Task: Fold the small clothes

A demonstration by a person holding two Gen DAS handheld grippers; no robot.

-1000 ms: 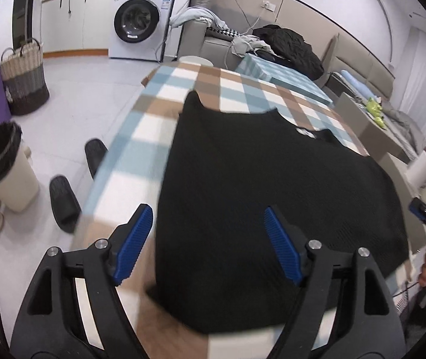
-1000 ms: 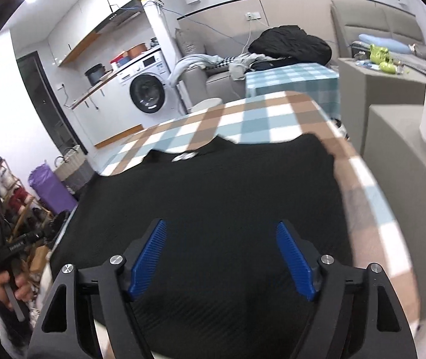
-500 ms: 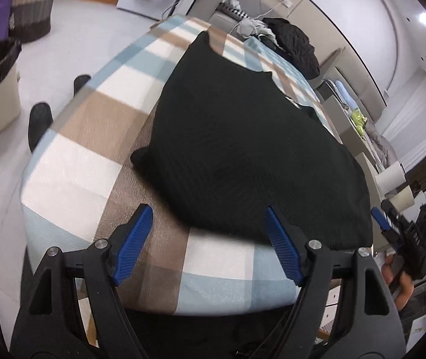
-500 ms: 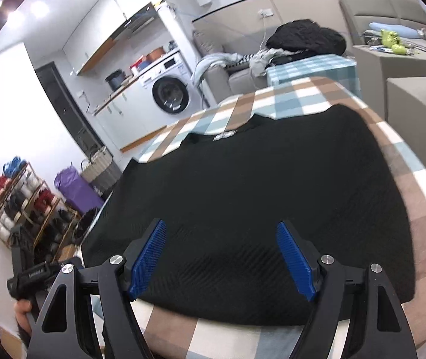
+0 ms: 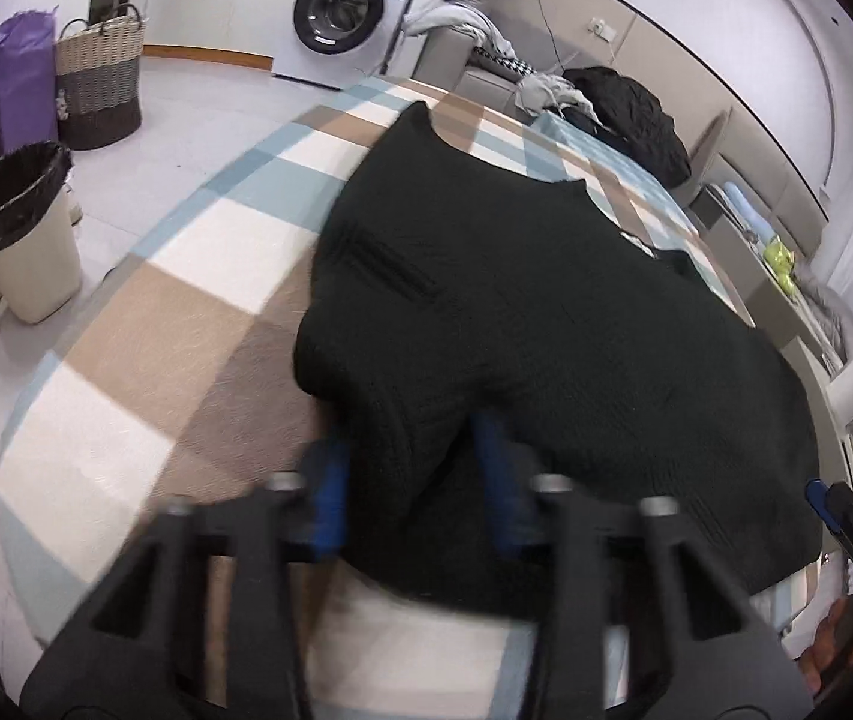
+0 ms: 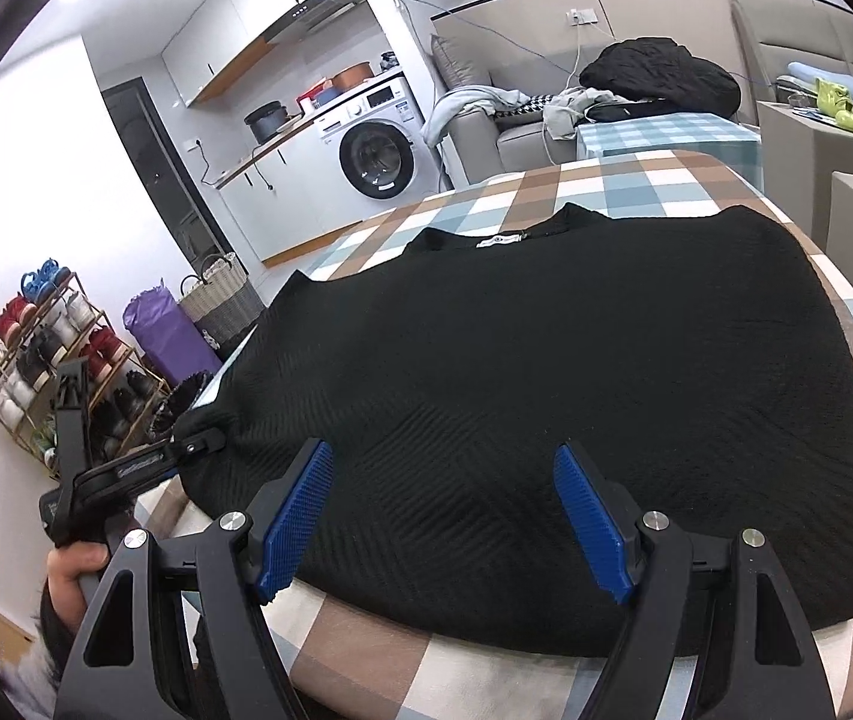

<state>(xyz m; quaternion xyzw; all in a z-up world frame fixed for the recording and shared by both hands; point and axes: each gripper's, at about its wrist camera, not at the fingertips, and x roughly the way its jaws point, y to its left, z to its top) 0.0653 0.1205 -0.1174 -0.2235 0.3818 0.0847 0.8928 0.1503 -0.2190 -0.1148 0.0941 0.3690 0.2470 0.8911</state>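
Left gripper (image 5: 411, 480) just closed, pinching the black top (image 5: 546, 330) hem. Right gripper (image 6: 444, 516) wide, empty. Risk: thin bite (edge only) slips when lifted.

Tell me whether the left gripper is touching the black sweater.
Touching. In the left wrist view the left gripper, whose jaws have just been closing, pinches a bunched fold at the near edge of the black sweater, cloth filling the space between its blue pads.

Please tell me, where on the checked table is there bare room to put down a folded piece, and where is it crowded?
The black garment covers most of the checked table. The widest bare patch lies to the garment's left in the left wrist view, out to the table's edge. Another strip runs beyond its collar, toward the washing machine. The near edge is crowded: the left gripper pinches the hem and the right gripper hovers there.
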